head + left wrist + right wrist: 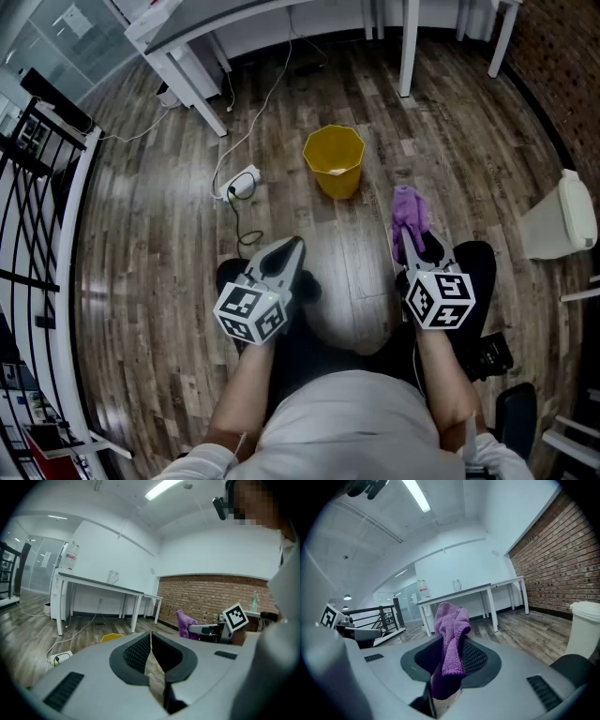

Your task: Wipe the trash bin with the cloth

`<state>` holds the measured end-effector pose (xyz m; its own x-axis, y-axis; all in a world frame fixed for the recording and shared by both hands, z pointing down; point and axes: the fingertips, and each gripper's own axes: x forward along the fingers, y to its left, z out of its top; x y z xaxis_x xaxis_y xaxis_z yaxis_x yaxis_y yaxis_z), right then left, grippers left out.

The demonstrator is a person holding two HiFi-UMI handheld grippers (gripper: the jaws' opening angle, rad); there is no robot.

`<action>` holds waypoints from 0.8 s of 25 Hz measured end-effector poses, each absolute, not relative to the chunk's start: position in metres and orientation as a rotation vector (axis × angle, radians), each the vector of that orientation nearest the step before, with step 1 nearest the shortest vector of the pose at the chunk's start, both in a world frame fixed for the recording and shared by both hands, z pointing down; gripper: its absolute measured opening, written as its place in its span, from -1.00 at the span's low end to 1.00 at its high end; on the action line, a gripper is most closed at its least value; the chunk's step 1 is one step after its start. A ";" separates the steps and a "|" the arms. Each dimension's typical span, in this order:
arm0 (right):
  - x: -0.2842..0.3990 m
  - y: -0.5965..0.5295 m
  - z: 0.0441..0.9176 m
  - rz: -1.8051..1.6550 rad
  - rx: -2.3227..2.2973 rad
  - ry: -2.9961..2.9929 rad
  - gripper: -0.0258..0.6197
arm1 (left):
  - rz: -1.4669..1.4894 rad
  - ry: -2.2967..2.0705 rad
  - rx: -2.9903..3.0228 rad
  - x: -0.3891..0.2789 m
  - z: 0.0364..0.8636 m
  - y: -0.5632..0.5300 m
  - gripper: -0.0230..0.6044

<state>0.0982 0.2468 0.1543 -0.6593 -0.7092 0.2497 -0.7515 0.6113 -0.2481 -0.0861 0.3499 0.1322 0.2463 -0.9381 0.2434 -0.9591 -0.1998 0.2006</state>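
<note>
A yellow trash bin (pixel 334 161) stands upright on the wood floor ahead of me, and its rim (pixel 111 638) shows low in the left gripper view. My right gripper (pixel 410 241) is shut on a purple cloth (pixel 409 212), which sticks up between the jaws (pixel 451 634). That cloth (pixel 185 622) also appears in the left gripper view. My left gripper (pixel 289 249) is shut with nothing between its pads (pixel 150 652). Both grippers hang near my body, well short of the bin.
A white lidded bin (pixel 562 217) stands at the right. A power strip (pixel 241 182) with cables lies on the floor left of the yellow bin. White table legs (pixel 408 49) stand beyond it. A black railing (pixel 37 206) runs along the left.
</note>
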 end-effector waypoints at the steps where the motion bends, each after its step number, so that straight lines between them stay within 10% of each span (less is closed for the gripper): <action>1: 0.098 0.248 0.153 0.493 1.235 -2.701 -0.57 | 0.077 -1.750 2.212 -0.087 0.130 0.350 -0.88; 20: 0.095 0.248 0.151 0.553 1.230 -2.697 -0.57 | 0.006 -1.723 2.230 -0.083 0.115 0.348 -0.88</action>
<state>0.0947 0.2480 0.1511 -0.6609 -0.7035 0.2614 -0.7496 0.6019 -0.2752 -0.0828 0.3475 0.1147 0.2720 -0.9418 0.1976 -0.9432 -0.2202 0.2489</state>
